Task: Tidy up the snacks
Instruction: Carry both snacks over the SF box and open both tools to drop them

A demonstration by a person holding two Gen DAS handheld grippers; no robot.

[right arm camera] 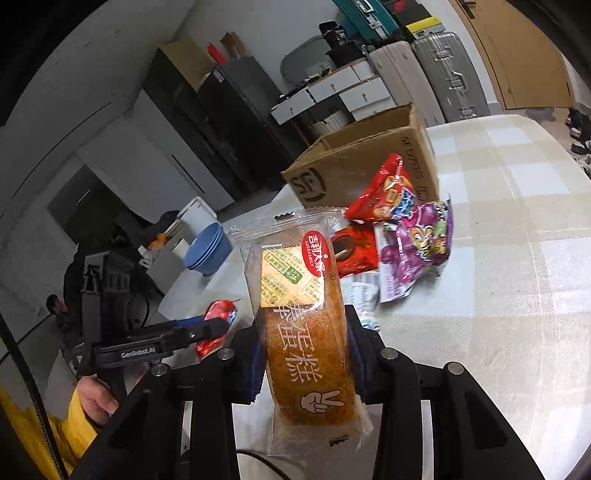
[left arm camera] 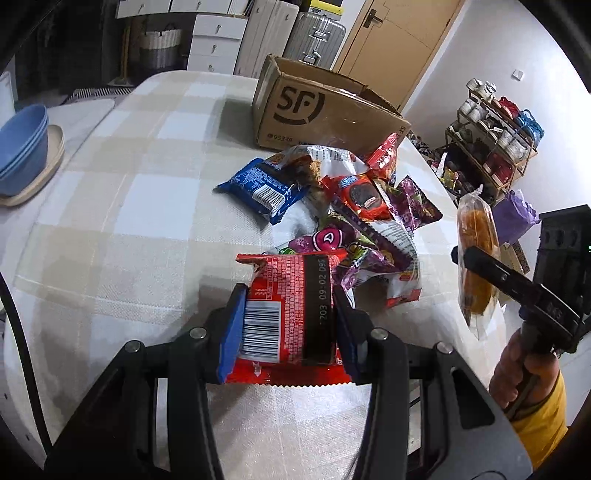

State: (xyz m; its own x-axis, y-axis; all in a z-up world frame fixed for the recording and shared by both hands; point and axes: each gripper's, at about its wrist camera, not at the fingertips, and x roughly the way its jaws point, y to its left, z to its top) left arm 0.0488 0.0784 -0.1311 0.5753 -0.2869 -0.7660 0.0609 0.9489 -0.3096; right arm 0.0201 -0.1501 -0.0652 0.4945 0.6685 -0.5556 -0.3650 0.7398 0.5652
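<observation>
My left gripper (left arm camera: 290,306) is shut on a red snack packet (left arm camera: 291,314) with a barcode, held just above the checked tablecloth (left arm camera: 129,206). My right gripper (right arm camera: 306,343) is shut on a clear-wrapped brown cake (right arm camera: 306,332), lifted off the table; the same cake (left arm camera: 476,258) hangs at the right of the left wrist view. A pile of snacks (left arm camera: 351,210) in red, blue and purple wrappers lies in front of an open cardboard box (left arm camera: 325,110). From the right wrist, the left gripper (right arm camera: 218,326) shows with its red packet (right arm camera: 216,317).
Stacked blue bowls (left arm camera: 22,147) on a beige plate sit at the table's left edge. A shelf rack (left arm camera: 495,140) with cups stands beyond the table on the right. Suitcases (left arm camera: 314,33) and white drawers line the back. A hand in a yellow sleeve (left arm camera: 535,398) holds the right gripper.
</observation>
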